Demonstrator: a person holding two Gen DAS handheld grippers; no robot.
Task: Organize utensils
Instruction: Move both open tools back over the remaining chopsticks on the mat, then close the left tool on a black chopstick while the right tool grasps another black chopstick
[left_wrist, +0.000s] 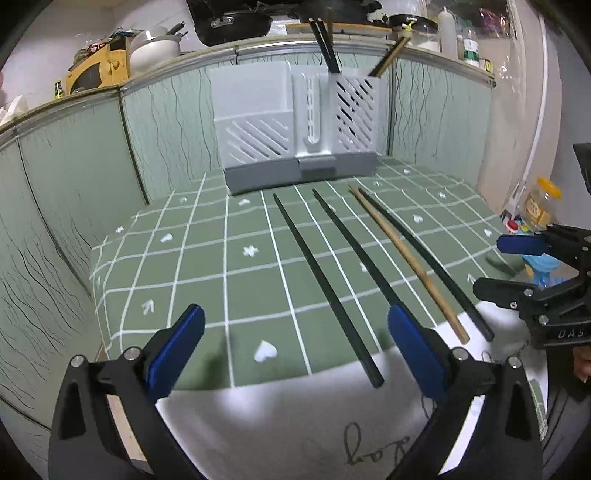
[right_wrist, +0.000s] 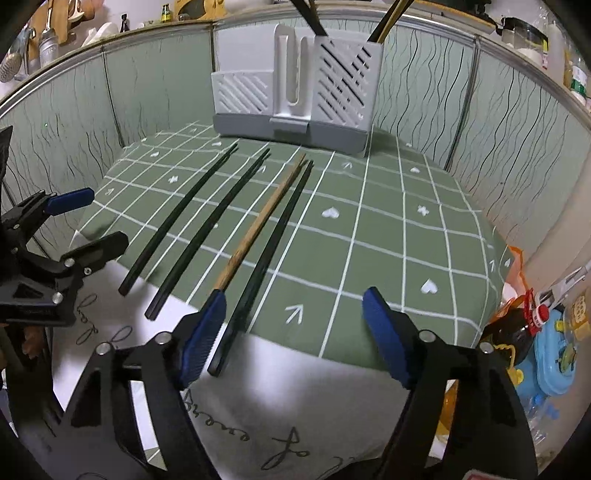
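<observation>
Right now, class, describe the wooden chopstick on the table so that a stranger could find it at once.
Start at the white slotted utensil holder at the back of the green checked tablecloth. Four chopsticks lie in front of it; the light brown wooden chopstick is third from the left, the only one that is not black.

Four chopsticks (left_wrist: 325, 288) lay side by side on the cloth (left_wrist: 207, 258), near ends past its front edge, far ends toward the rack (left_wrist: 295, 129) at the back by the wall. More chopsticks (left_wrist: 325, 44) stood in the rack's right compartment. Jars (left_wrist: 543, 203) stood off the cloth's right side.
</observation>
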